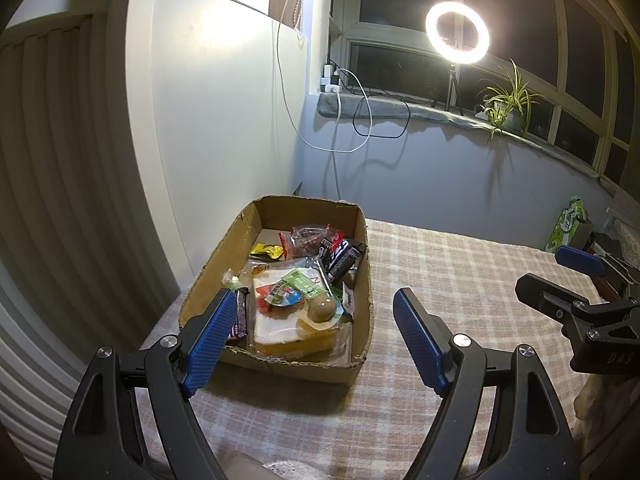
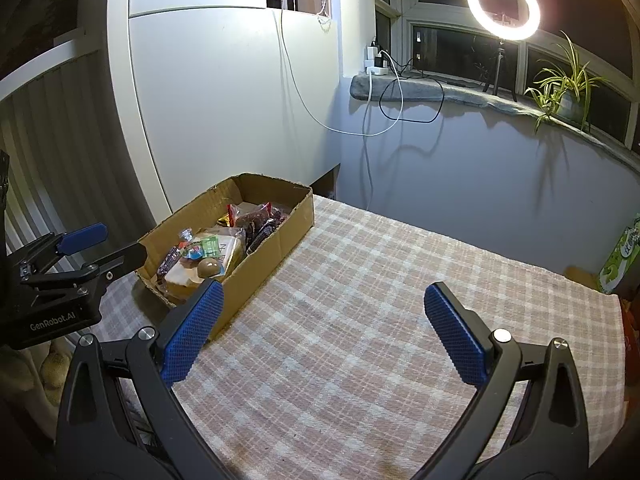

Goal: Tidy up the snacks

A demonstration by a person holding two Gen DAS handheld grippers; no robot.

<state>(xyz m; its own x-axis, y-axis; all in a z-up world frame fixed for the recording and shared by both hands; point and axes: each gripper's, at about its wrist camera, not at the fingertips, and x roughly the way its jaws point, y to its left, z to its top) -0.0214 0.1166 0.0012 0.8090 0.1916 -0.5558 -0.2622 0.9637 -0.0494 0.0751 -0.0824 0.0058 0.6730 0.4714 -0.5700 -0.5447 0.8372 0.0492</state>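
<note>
A shallow cardboard box (image 1: 362, 280) stands on the checked tablecloth (image 1: 460, 272) by the white wall. It holds several snacks: a large clear pack of bread or cake (image 1: 292, 328), a brown round sweet (image 1: 322, 309), a dark chocolate bar (image 1: 344, 258), a yellow packet (image 1: 266, 251) and a red-edged clear bag (image 1: 308, 236). My left gripper (image 1: 308, 336) is open and empty, just in front of the box. My right gripper (image 2: 324, 328) is open and empty over the bare cloth, right of the box (image 2: 276, 240). Each gripper shows at the edge of the other's view.
A green tissue box (image 2: 624, 256) stands at the table's far right. A windowsill with a ring light (image 2: 503, 6), a potted plant (image 2: 566, 88) and hanging cables (image 2: 384, 116) runs behind. A white cabinet (image 2: 224, 92) is left of the box.
</note>
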